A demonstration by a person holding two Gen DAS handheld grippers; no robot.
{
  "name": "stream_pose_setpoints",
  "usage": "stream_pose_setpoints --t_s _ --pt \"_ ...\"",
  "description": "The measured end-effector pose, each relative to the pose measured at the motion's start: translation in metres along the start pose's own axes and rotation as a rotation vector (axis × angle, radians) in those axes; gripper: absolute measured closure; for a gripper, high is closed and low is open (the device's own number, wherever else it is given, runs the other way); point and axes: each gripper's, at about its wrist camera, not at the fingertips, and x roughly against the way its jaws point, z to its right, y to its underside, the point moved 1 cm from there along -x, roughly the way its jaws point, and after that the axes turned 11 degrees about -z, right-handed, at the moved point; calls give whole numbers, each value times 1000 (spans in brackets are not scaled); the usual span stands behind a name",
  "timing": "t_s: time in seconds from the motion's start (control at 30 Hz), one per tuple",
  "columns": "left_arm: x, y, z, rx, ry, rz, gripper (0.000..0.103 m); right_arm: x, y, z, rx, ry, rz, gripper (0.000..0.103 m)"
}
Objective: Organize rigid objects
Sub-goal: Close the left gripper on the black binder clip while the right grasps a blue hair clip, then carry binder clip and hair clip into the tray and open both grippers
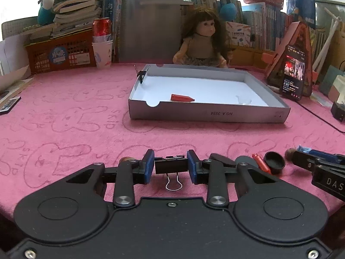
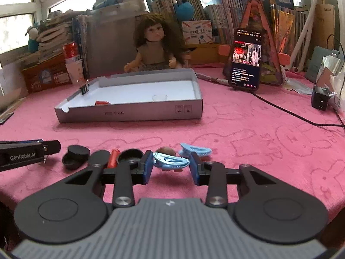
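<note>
Rigid objects lie at two places on our pink table [image 1: 64,99]: a grey tray [image 1: 207,114] at twelve o'clock, holding one red piece [image 1: 182,97], and loose bits along the near edge. Our left gripper [image 1: 170,165] has its jaws nearly shut on a black binder clip [image 1: 170,165]; its smooth body could slip when lifted. Our right gripper [image 2: 171,168] brackets a blue clip [image 2: 172,161], contact unclear, and closing off-centre could flick it away.

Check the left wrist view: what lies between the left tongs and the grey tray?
Only bare pink cloth lies between the left tongs, shut on a black binder clip, and the grey tray.
</note>
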Motion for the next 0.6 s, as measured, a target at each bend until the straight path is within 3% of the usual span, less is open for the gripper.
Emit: stream_pose_setpoints --t_s 0.3,0.6 --pt "4 -21 -2 0 22 27 72 1 -21 -5 16 -41 19 62" --pt "-8 -70 -11 -1 53 50 72 -16 -60 4 -29 -74 18 62"
